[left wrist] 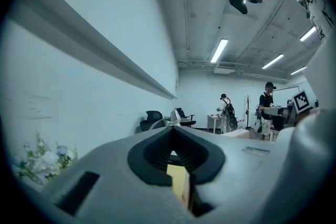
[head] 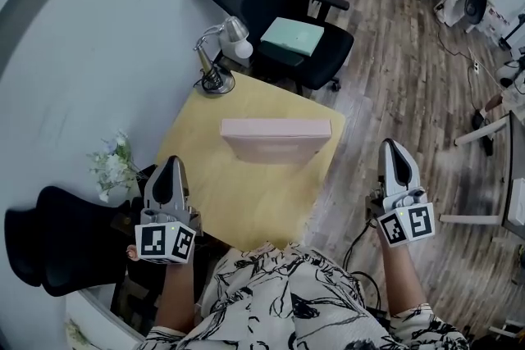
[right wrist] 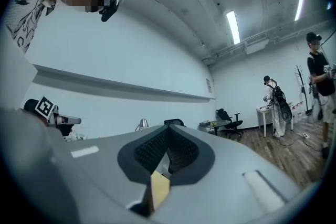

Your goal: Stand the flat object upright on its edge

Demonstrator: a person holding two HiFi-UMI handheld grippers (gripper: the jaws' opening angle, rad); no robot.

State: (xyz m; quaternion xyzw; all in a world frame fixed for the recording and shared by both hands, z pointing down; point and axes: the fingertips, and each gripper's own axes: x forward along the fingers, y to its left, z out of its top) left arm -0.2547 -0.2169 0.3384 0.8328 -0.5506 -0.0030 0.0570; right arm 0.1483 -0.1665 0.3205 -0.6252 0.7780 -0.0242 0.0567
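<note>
My left gripper (head: 169, 168) and right gripper (head: 397, 153) are both closed tight and empty, well clear of the pink box (head: 276, 139), whose far face is hidden.

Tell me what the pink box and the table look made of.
Box: probably cardboard, matte pale pink, crisp corners, no glare; stiff plastic is possible. Table: pale yellow wood or laminate, smooth satin top; grain too faint to tell.

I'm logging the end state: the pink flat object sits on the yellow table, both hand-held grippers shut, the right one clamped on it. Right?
No. The right hand-held gripper is shut on nothing: the head view shows it beside the yellow table, apart from the pink flat object. The rest is right, the left hand-held gripper shut too.
</note>
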